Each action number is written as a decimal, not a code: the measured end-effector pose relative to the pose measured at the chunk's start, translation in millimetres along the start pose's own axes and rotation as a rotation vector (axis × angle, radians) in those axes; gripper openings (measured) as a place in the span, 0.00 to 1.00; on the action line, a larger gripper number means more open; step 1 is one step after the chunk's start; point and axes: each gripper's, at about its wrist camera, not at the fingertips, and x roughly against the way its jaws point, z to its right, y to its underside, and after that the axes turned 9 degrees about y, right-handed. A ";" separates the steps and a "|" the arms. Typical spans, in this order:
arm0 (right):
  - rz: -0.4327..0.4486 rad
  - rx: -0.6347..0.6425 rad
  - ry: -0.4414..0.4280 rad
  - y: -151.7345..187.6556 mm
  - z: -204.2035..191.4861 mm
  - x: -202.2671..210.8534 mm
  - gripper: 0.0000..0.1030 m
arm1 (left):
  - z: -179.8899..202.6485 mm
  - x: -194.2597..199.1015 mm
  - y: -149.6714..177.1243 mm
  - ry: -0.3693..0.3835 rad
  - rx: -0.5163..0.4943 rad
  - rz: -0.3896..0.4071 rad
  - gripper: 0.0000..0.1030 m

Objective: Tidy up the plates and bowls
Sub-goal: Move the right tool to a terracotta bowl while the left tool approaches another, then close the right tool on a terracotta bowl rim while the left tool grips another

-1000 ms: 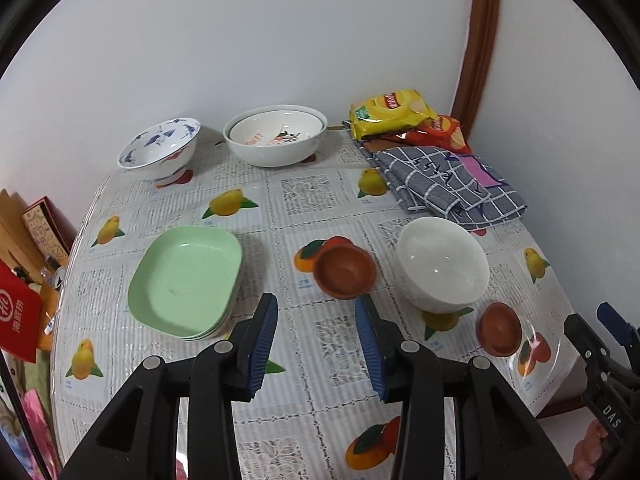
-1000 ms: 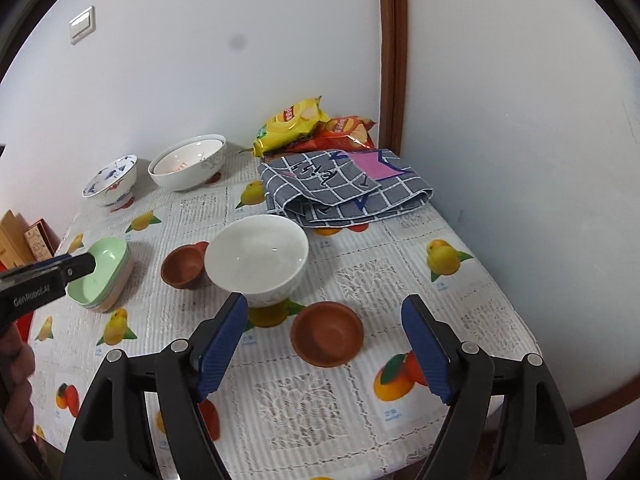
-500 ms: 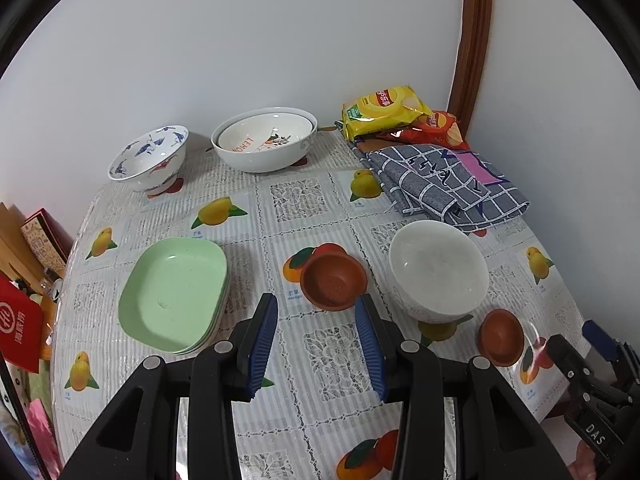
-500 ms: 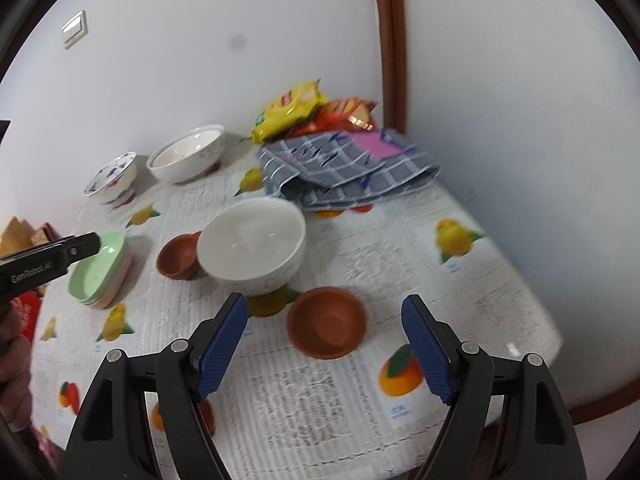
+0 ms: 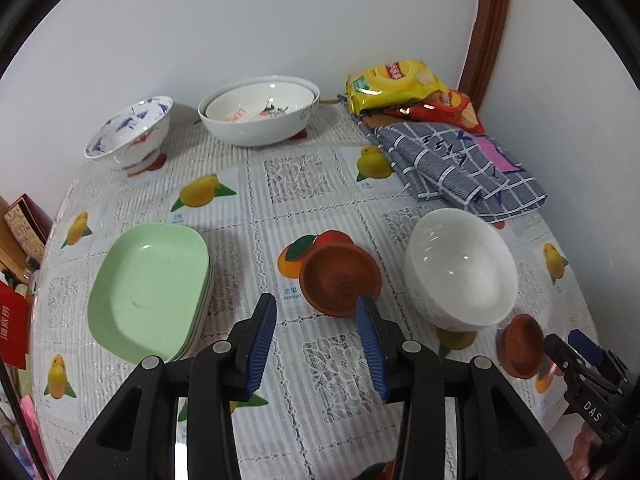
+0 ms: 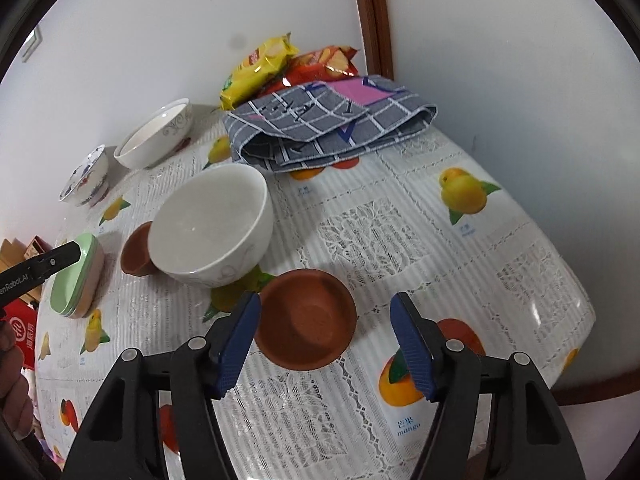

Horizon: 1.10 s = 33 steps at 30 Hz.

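light: bright, even; shadows: soft; glare: faint on tablecloth [image 6: 536,312]; edges: fisheye-warped, dark-vignetted

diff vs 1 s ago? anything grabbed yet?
Nothing grabbed. Both grippers came down toward the small brown bowls: the left gripper toward the brown bowl beside the green plates, the right gripper toward the brown bowl near the table edge, its jaws just closing, pads not touching. Dishes stayed put.
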 end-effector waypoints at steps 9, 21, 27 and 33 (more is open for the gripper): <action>-0.068 -0.022 0.023 8.6 4.7 -34.5 0.65 | -8.4 -42.2 -3.7 -0.003 0.010 -0.054 0.39; -0.047 -0.036 0.069 17.6 6.1 -54.1 0.58 | -15.0 -85.9 -7.1 0.008 0.030 -0.110 0.39; 0.002 -0.038 0.078 20.4 7.8 -54.4 0.60 | -19.6 -98.2 -5.4 0.022 0.059 -0.130 0.39; 0.013 -0.016 0.081 20.6 3.9 -56.0 0.66 | -24.3 -103.8 -3.0 0.044 0.074 -0.128 0.39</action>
